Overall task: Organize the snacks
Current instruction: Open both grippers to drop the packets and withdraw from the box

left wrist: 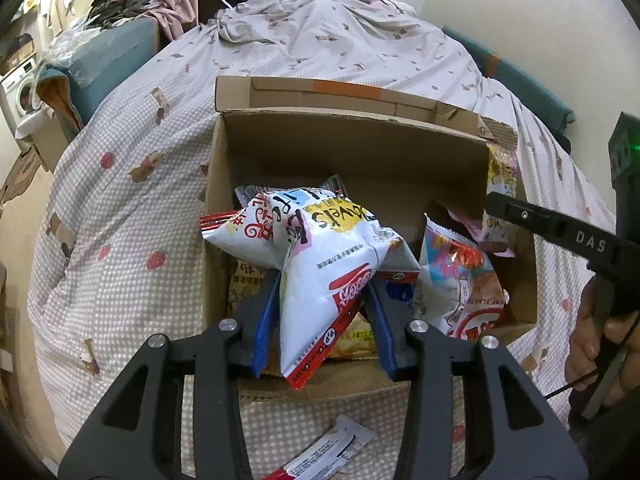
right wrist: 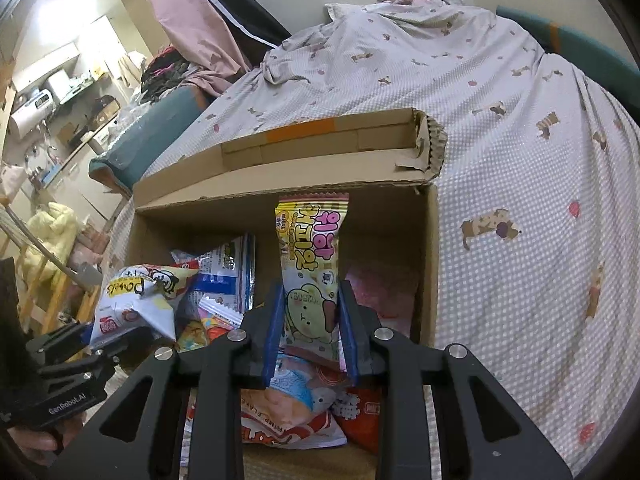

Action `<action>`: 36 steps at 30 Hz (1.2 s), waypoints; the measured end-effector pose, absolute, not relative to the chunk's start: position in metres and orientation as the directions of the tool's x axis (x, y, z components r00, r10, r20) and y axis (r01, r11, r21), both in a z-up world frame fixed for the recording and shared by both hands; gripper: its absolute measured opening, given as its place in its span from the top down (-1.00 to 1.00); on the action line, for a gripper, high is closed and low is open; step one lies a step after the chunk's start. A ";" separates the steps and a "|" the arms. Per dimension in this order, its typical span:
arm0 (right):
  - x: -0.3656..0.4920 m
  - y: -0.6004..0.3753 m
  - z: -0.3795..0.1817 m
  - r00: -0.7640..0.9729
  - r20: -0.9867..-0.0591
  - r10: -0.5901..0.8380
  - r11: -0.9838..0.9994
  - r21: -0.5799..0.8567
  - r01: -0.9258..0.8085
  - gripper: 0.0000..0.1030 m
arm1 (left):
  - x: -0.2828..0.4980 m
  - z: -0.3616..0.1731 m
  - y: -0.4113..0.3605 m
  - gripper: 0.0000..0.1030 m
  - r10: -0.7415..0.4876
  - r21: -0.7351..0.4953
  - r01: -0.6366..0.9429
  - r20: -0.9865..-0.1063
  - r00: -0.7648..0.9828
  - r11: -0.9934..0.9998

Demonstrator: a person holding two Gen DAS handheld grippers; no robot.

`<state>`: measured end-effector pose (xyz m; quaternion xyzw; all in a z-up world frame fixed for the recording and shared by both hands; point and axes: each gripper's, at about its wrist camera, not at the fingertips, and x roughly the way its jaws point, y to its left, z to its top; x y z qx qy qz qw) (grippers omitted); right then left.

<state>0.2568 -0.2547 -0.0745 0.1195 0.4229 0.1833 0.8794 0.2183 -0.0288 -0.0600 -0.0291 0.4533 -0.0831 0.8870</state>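
Observation:
An open cardboard box point(left wrist: 352, 148) stands on the bed and holds several snack bags. My left gripper point(left wrist: 324, 280) is shut on a puffy white snack bag point(left wrist: 320, 256) with red ends, held upright over the box's near left corner. The right wrist view shows that bag point(right wrist: 132, 304) at lower left. My right gripper point(right wrist: 311, 286) is shut on a pink and green candy packet point(right wrist: 310, 248), held upright over the right part of the box point(right wrist: 428, 260). Under it lies a shrimp flakes bag point(right wrist: 288, 412), which the left wrist view also shows point(left wrist: 460, 280).
The box sits on a checked bed sheet point(left wrist: 120, 200) with a crumpled duvet point(left wrist: 320, 28) behind. A loose white and red packet point(left wrist: 332, 452) lies on the sheet in front of the box. A teal cushion point(left wrist: 116, 60) and a washing machine point(left wrist: 20, 92) are at the left.

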 end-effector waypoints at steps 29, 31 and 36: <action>0.240 -0.274 -0.057 0.613 -0.642 0.460 0.872 0.456 -0.178 -0.63 | 0.205 -0.041 -0.019 -0.55 -0.122 -0.116 0.049 -0.784 0.609 0.992; 0.236 -0.274 -0.056 0.611 -0.640 0.466 0.868 0.465 -0.175 -0.63 | 0.203 -0.038 -0.018 -0.55 -0.133 -0.133 0.045 -0.783 0.608 0.990; 0.221 -0.271 -0.049 0.610 -0.644 0.463 0.871 0.459 -0.176 -0.63 | 0.192 -0.028 -0.016 -0.55 -0.128 -0.132 0.041 -0.767 0.629 0.990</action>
